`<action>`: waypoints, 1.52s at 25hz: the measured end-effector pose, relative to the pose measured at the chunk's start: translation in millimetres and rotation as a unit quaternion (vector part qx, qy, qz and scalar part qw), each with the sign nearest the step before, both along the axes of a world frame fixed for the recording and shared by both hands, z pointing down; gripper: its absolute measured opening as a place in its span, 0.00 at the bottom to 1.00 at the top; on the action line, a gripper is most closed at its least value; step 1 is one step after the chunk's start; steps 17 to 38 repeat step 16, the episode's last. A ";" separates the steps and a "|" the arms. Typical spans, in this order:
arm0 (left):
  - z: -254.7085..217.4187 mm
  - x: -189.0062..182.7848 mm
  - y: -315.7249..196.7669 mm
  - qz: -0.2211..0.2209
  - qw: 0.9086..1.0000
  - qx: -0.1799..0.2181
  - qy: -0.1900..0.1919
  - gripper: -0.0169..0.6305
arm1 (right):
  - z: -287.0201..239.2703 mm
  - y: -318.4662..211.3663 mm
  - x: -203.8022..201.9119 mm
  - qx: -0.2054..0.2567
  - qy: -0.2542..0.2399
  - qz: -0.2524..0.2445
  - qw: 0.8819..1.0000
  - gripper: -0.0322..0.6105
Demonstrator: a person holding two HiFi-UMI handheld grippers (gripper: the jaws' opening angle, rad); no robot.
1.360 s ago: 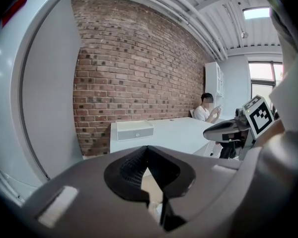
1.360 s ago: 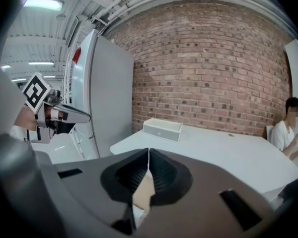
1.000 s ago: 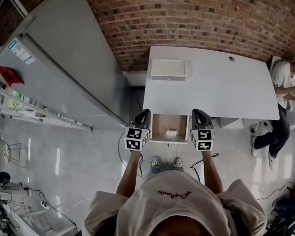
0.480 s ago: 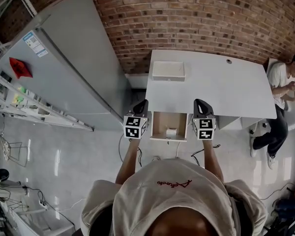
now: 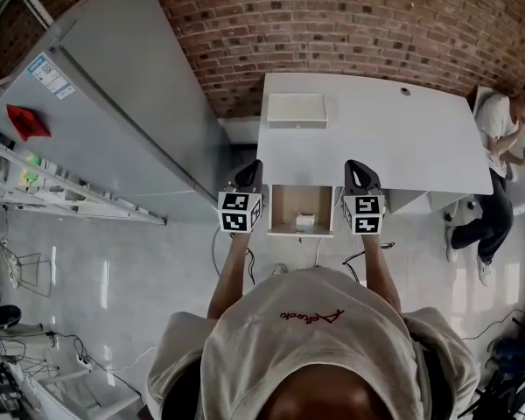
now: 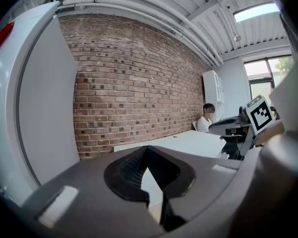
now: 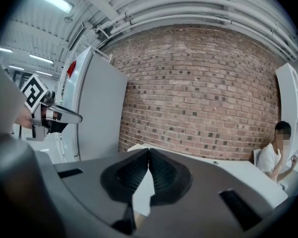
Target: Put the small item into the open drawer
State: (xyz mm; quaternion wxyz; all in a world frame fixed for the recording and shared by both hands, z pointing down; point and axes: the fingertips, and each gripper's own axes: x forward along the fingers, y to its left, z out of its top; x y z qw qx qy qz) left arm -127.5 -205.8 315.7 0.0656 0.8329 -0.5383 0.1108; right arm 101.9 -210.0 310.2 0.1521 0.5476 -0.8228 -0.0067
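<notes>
The open drawer [image 5: 302,208] juts from the front edge of the white table [image 5: 394,147]. A small white item [image 5: 304,220] lies inside it near the front. My left gripper [image 5: 253,168] hangs just left of the drawer, shut with nothing in it; its jaws [image 6: 147,148] meet at the tips. My right gripper [image 5: 356,167] hangs just right of the drawer, also shut and empty, its ribbed pads [image 7: 148,151] touching. Both point toward the brick wall. Each gripper view catches the other gripper at its edge: the right gripper [image 6: 238,126] and the left gripper [image 7: 52,116].
A flat white box [image 5: 297,110] lies on the table's far left part. A tall grey cabinet [image 5: 114,103] stands left of the table, with shelving [image 5: 35,182] further left. A person [image 5: 506,147] sits at the table's right end. Cables [image 5: 367,278] trail on the floor.
Both grippers stay shut on either side of the drawer and sit a little higher and closer to the table edge in the picture. The item has not moved.
</notes>
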 end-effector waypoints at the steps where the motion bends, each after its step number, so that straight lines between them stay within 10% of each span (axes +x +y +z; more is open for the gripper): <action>1: 0.4 0.6 -0.5 0.000 1.000 0.000 0.000 0.04 | 1.0 -0.2 -0.4 -0.001 0.000 -0.001 1.000 0.07; 38: 0.6 -2.2 -13.9 0.004 1.000 0.003 -0.001 0.04 | 2.0 -10.5 -13.4 -0.004 0.005 -0.010 1.000 0.07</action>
